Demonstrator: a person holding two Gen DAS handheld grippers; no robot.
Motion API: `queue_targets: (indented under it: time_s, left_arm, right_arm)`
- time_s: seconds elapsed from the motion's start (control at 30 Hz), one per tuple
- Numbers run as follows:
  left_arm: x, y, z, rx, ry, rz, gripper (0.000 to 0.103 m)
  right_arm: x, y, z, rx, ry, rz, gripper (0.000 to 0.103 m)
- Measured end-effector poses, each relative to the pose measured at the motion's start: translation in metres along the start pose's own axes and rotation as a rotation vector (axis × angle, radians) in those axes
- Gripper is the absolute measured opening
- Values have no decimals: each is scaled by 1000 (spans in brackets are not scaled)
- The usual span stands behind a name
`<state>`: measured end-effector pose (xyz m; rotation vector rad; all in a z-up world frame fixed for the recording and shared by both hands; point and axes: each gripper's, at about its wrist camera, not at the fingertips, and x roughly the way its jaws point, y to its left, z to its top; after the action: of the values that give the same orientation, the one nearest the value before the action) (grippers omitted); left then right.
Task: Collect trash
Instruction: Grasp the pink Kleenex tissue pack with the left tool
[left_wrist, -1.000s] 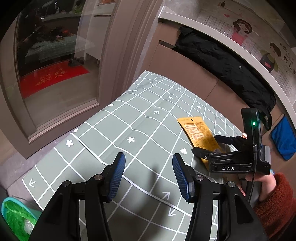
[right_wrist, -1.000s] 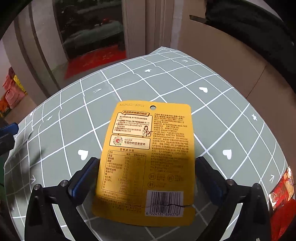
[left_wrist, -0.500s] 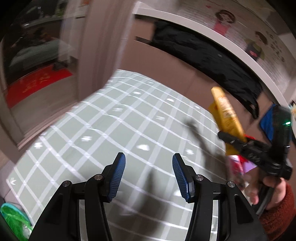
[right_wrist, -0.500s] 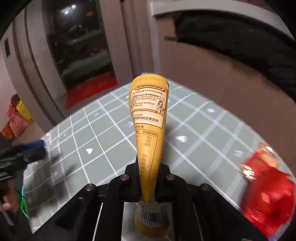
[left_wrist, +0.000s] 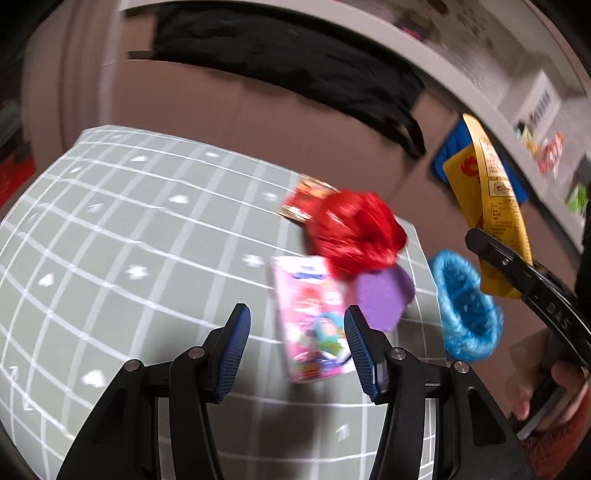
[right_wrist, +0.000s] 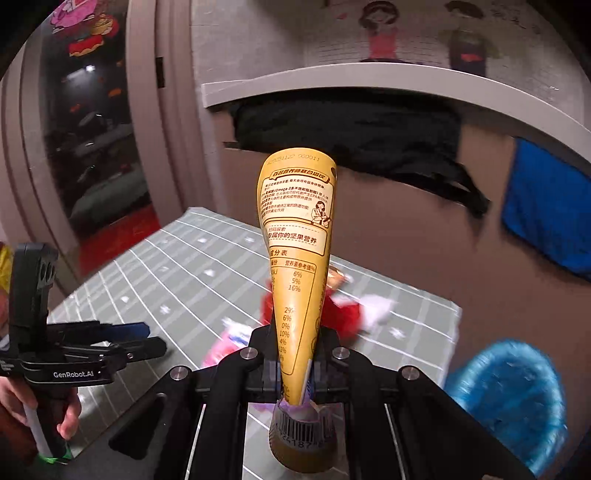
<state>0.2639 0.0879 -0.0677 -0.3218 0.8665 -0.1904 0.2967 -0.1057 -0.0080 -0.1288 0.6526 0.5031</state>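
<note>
Right gripper (right_wrist: 295, 373) clamped on the yellow snack pouch (right_wrist: 297, 258), pinched near its barcode end, long axis running straight up frame along the fingers. Blue-lined bin (right_wrist: 509, 402) sits lower right, beside the table edge, so the right hand is nearer. Left gripper (left_wrist: 297, 347) wide open, empty, over the pink wrapper (left_wrist: 310, 321) on the grid tablecloth (left_wrist: 110, 258)

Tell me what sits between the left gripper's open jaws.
A pink snack packet lying on the grey grid-patterned mat, seen in the left wrist view; the jaws don't touch it.

Home, prob. living rm: grid mat (left_wrist: 147, 240), coat (right_wrist: 351, 140), cartoon wall pics (right_wrist: 384, 33).
</note>
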Motion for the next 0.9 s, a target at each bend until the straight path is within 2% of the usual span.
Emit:
queue_targets:
  time_s: [0.03,0.13,0.27,0.5,0.63,0.73,0.9]
  left_arm:
    - [7,-9,1,17,6,18,54]
    - [25,-28,1,63,-6,133,54]
    - [45,-36,0,52,34,153,54]
    - [60,-31,-5,49,52,231,54]
    - [60,-20,-4,10,67,245,54]
    - [59,-12,-5,-28,70,217,53]
    - [46,-7,-5,-39,45,204,44]
  right_arm:
    - [-1,-7,-6,9,2,-4,8]
    - [-6,-18,-18,41,4,5,8]
    - [-12,-30,-35,62,7,1,8]
    - [-12,-45,-53,98,25,14,8]
    - [-11,-47,-55,106,27,18,9]
    - [-11,-44,-58,110,29,23,9]
    - [-12,-39,-57,105,29,27,9]
